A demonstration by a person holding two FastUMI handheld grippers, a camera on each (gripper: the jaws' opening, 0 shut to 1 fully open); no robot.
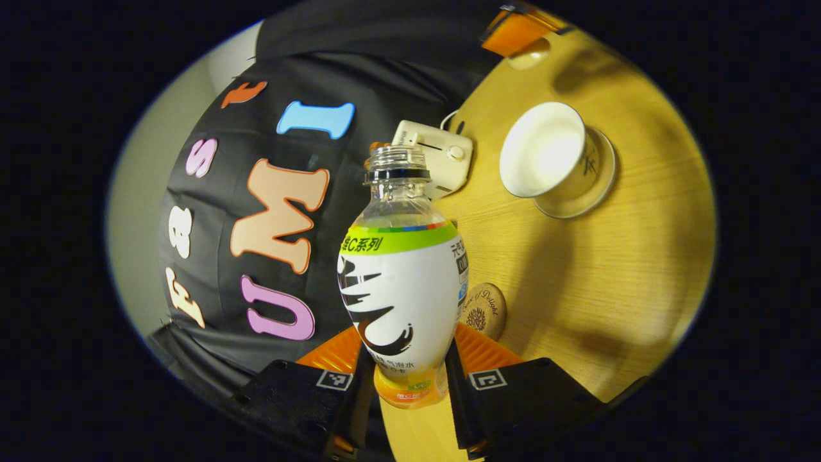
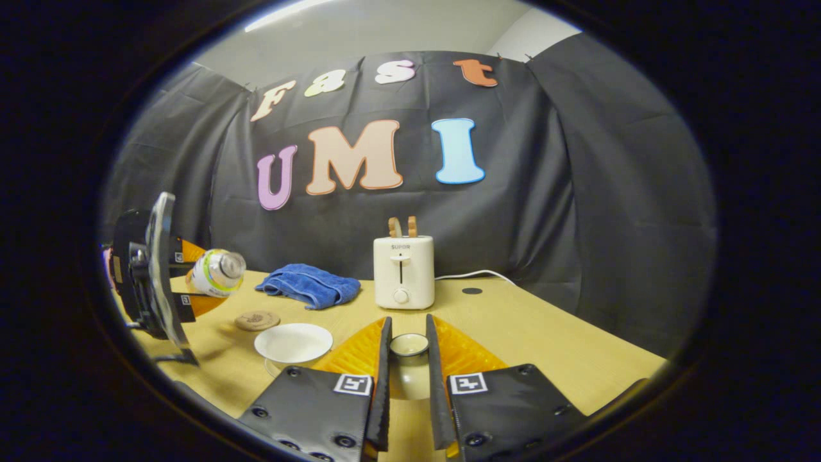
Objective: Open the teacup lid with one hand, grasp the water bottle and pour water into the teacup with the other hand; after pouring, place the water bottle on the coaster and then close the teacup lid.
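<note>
Water bottle (image 1: 403,301) base behind fingers

toaster (image 2: 404,272) behind teacup (image 2: 293,342), towel (image 2: 308,285) left, bare tabletop (image 2: 545,333) right

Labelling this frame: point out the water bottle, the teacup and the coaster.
water bottle (image 1: 401,289), left gripper view, on the white middle of its label.
teacup (image 1: 542,151), left gripper view, on the white inside of the open cup.
coaster (image 2: 256,319), right gripper view, on its round top face.

White bottle (image 1: 403,301) with green band, blue towel (image 2: 309,285), white teacup (image 1: 548,157)
</note>
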